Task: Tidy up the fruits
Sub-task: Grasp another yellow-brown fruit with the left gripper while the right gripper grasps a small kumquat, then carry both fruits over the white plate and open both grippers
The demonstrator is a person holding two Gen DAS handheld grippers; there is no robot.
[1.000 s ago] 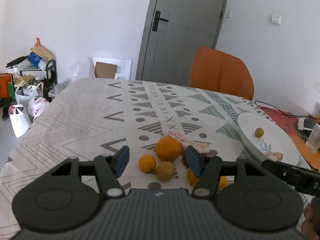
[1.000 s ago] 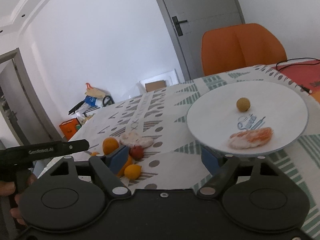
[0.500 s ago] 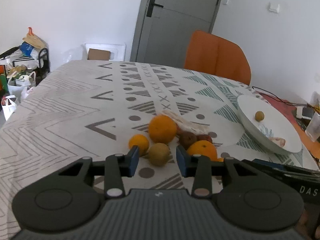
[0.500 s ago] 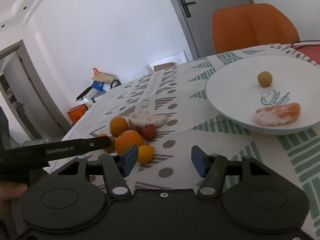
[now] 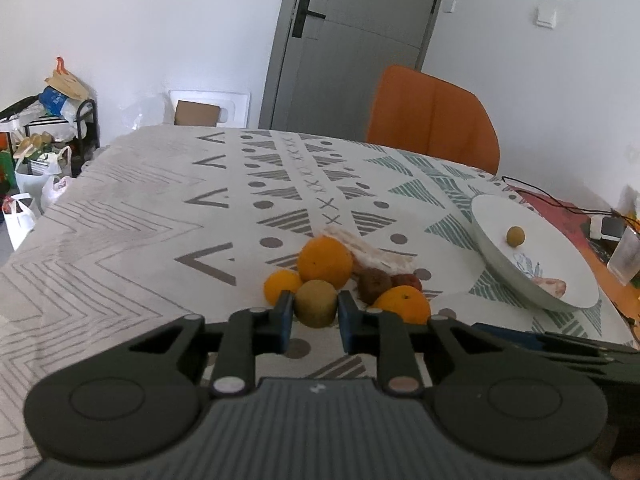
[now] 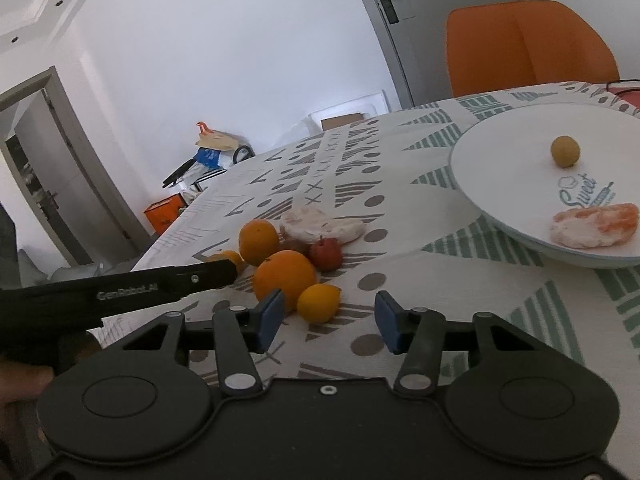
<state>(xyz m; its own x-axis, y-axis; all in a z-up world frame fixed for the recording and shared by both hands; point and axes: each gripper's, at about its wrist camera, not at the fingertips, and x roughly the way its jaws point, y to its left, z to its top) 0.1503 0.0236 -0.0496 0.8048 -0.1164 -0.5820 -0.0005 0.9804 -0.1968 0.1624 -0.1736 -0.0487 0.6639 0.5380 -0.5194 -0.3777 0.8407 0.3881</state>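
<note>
Several fruits lie in a pile on the patterned tablecloth: a large orange [image 5: 325, 262], a small orange [image 5: 282, 286], a brown fruit [image 5: 374, 284], a red one [image 6: 326, 252] and another orange [image 6: 285, 280]. My left gripper [image 5: 314, 314] is shut on a green-brown kiwi [image 5: 316, 300] at the near edge of the pile. My right gripper [image 6: 330, 320] is closing around a small yellow-orange fruit [image 6: 318, 303], and its pads stand clear of the fruit. To the right sits a white plate [image 6: 504, 176] with a small round fruit [image 6: 565, 152] and a peeled piece [image 6: 592, 224].
A white peeled piece [image 5: 380, 254] lies behind the pile. An orange chair [image 5: 432, 116] stands at the table's far side. Cables and small items [image 5: 608, 228] lie at the right edge. Bags and a rack [image 5: 44, 128] stand on the floor to the left.
The left jaws closed from wide apart onto the kiwi. The right jaws narrowed, and the right gripper swung left from the plate toward the fruit pile.
</note>
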